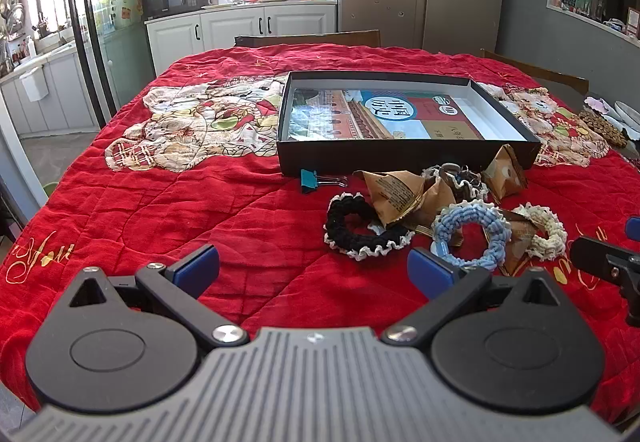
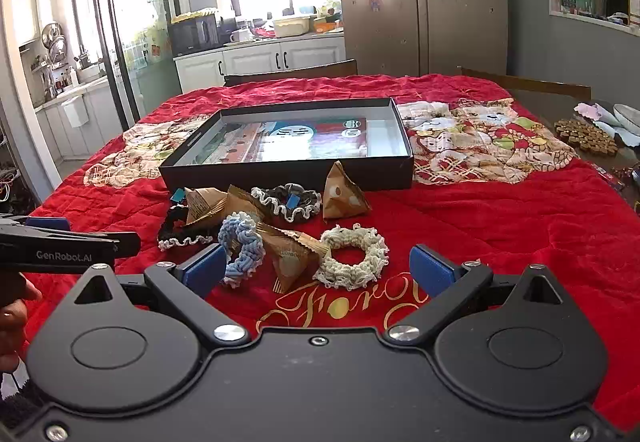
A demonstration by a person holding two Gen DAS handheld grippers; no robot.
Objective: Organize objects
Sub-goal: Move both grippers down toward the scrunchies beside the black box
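Observation:
A shallow black box (image 1: 404,156) (image 2: 288,178) with a book inside lies on the red quilt. In front of it is a pile: a black scrunchie (image 1: 362,228) (image 2: 176,232), a blue scrunchie (image 1: 472,234) (image 2: 242,246), a cream scrunchie (image 1: 546,232) (image 2: 352,256), a dark frilled scrunchie (image 2: 288,202), several brown triangular packets (image 1: 394,198) (image 2: 344,196) and a teal binder clip (image 1: 310,180). My left gripper (image 1: 312,274) is open and empty, left of the pile. My right gripper (image 2: 318,270) is open, just short of the cream scrunchie and a packet (image 2: 292,256).
The red quilt (image 1: 180,210) (image 2: 520,226) covers the table. A brown beaded mat (image 1: 604,128) (image 2: 586,136) and dishes sit at the right edge. Chairs stand behind the table. Kitchen cabinets and a fridge are beyond.

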